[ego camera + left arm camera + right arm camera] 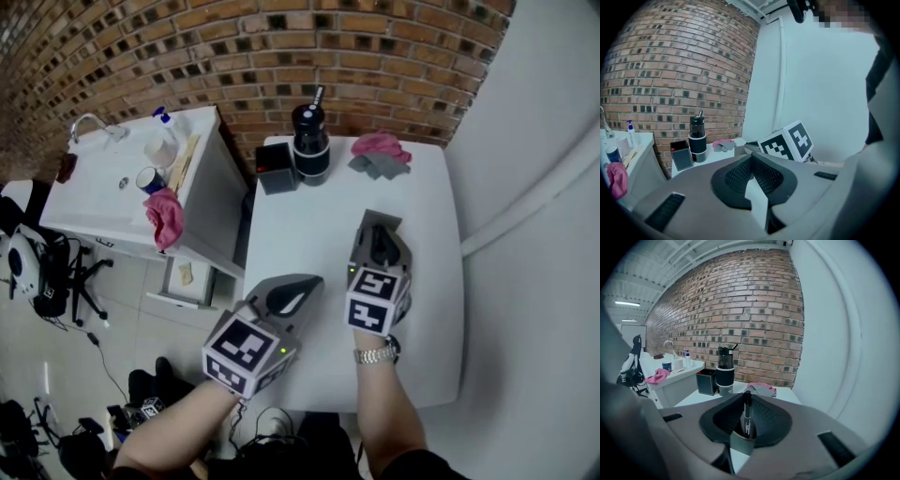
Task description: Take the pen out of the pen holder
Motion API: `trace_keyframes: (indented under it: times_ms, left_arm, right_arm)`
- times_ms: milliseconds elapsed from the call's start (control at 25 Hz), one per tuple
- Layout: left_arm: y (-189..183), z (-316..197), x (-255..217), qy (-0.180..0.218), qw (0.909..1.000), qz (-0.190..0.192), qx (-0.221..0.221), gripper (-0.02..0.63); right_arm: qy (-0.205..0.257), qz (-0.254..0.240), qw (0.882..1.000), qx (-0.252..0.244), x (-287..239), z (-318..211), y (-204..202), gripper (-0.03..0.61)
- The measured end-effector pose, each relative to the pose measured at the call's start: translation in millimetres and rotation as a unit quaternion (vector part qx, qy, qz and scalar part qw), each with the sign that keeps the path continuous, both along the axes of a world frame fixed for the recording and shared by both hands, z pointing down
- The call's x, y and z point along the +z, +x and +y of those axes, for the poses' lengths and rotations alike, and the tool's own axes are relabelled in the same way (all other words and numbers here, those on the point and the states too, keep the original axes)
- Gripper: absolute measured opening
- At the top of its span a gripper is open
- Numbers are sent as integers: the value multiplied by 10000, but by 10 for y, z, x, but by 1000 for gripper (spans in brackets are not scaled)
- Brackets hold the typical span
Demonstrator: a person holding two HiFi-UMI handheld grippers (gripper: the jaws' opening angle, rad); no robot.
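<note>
Left gripper [302, 289] fingers pressed together, empty, spare; right gripper [746, 401] pinches pen [747, 414] upright, well clear of pen holder [707, 381], so extraction looks done.

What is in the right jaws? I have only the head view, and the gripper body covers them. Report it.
Observer: In the right gripper view, the right gripper is shut on the pen, which stands upright between its pads.
Operator: Now give me the left one.
Observer: The left gripper view shows the left gripper with its jaws together and nothing between them.
Operator: Place the pen against the holder.
Observer: In the right gripper view, the pen holder sits far back beside the bottle, well apart from the pen.
</note>
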State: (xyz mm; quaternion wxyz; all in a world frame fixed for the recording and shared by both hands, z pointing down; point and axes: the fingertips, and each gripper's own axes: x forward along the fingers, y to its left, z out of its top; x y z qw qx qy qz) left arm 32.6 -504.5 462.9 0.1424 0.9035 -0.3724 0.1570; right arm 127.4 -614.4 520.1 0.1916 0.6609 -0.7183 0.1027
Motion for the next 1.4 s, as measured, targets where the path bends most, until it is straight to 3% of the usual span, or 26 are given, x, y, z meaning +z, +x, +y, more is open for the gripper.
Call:
trace_keyframes:
  times_ms: [440,840,1400]
  left_arm:
    - [-233,768,-543,570,9982,204,46,3]
    - [-647,1772,-920,859,9951,486,64,3]
    - [-916,3255,-1180,1422,9860,742,463,3]
  right_arm:
    - [722,194,9972,-87,-888,910,-28,67]
    - [1137,438,9925,-138,-1523,2105,-338,67]
    - [1639,489,9851,-152,-1954,3881,-798,66]
